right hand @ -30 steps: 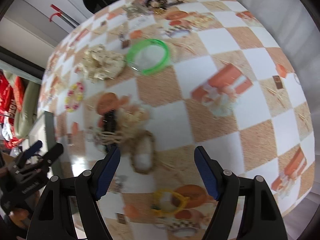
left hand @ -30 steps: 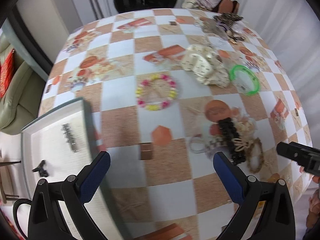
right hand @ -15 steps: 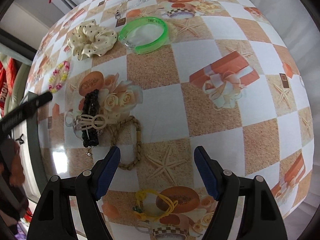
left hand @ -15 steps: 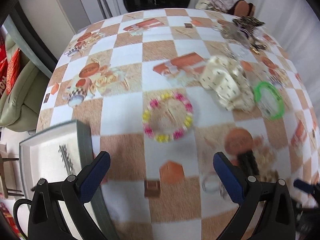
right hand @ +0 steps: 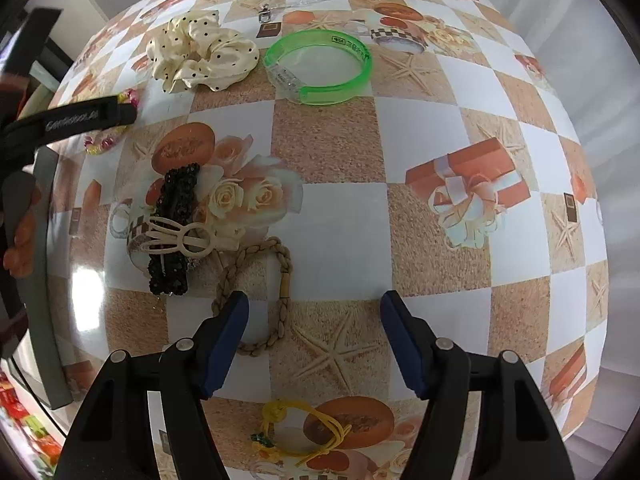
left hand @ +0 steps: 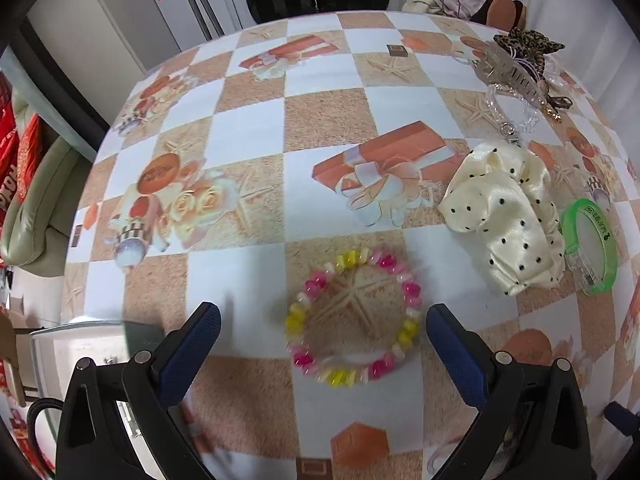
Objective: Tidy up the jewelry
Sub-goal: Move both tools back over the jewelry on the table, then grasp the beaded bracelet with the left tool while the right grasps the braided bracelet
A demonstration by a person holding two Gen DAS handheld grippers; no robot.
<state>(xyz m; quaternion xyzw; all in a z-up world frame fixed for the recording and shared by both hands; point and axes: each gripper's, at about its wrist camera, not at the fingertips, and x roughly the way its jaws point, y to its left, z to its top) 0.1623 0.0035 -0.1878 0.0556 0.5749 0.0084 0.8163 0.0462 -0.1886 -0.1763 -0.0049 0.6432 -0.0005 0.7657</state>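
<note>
The left gripper point(left hand: 323, 336) was spread wide w/ the pink & yellow bead bracelet point(left hand: 354, 318) between its tips, not pinched. The right gripper point(right hand: 314, 332) had just been closing, still apart, nothing gripped; braided bracelet point(right hand: 256, 292) at its 10 o'clock.

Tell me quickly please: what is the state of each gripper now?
Left gripper: jaws open, holding nothing, over the pink and yellow bead bracelet.
Right gripper: jaws open, just been closing a little, nothing held.

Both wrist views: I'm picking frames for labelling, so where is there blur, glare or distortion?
Left wrist: strong fisheye bulge; bead bracelet slightly smeared, tablecloth blurred at the bottom edge. Right wrist: sharper; a glare patch on the tablecloth at left.
</note>
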